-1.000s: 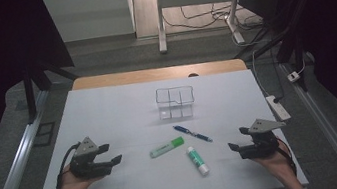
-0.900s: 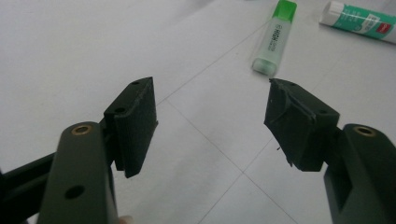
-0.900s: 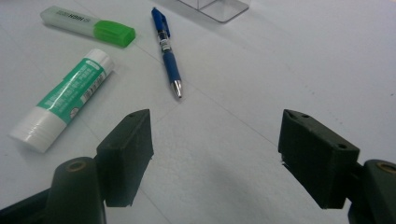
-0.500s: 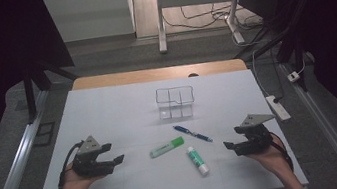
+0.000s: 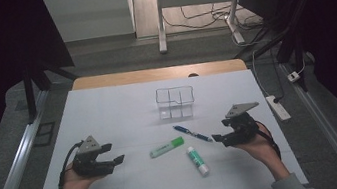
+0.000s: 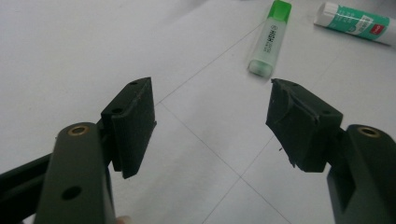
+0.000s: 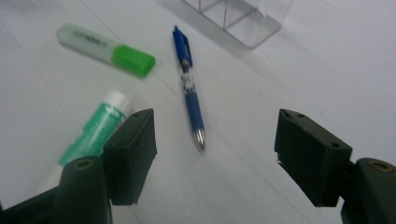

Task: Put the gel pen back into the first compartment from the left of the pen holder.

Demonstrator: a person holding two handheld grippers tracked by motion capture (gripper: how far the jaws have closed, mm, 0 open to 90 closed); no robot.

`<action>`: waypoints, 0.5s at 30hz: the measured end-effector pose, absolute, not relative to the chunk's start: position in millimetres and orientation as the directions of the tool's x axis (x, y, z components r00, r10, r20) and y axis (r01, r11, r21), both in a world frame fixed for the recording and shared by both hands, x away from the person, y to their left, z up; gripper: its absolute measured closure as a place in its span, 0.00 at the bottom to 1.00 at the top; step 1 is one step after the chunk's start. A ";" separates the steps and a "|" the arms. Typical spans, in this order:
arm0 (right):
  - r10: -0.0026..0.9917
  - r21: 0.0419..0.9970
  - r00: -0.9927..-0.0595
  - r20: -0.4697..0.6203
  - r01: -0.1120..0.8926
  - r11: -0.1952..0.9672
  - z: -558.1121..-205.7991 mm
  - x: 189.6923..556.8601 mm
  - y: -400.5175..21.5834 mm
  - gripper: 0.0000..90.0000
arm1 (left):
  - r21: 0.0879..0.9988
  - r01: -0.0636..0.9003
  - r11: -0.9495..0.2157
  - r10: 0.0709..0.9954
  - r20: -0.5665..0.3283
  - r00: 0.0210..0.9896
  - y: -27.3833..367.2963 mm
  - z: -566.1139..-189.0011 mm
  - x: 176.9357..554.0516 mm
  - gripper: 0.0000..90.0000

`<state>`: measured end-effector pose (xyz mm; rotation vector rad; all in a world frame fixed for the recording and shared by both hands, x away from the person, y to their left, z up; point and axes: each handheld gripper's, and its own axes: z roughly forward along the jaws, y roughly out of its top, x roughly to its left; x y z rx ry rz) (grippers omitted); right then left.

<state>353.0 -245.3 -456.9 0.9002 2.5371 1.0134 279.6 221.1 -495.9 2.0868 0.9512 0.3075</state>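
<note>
The right gripper (image 5: 219, 138) is hovering just beside the blue ballpoint pen (image 5: 192, 134) lying on the white worktop (image 5: 108, 113), jaws wide and empty though just easing inward, apparently lining up to pick it. The left gripper (image 5: 115, 159) is waiting wide and empty, likely keeping clear.

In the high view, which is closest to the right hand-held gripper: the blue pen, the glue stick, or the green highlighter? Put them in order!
From the right hand-held gripper:
1. Blue pen, just beside its jaws.
2. Glue stick, a bit nearer the person.
3. Green highlighter, farthest, toward the table's middle.
</note>
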 end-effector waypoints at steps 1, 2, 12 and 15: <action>0.633 0.695 -0.774 -0.006 0.452 0.559 -455.1 355.7 -242.9 0.33 | 0.755 0.525 -0.392 0.721 -0.103 0.686 221.3 -496.0 279.8 0.35; 0.632 0.694 -0.775 -0.005 0.453 0.560 -453.1 357.9 -240.4 0.33 | 0.755 0.526 -0.391 0.722 -0.103 0.685 221.8 -496.1 280.1 0.35; 0.597 0.671 -0.802 0.002 0.444 0.595 -442.2 376.3 -214.0 0.33 | 0.759 0.526 -0.384 0.725 -0.105 0.680 224.3 -495.3 279.5 0.35; 0.589 0.657 -0.808 -0.004 0.442 0.611 -443.4 379.1 -207.7 0.33 | 0.759 0.527 -0.383 0.726 -0.106 0.679 225.7 -495.9 280.4 0.35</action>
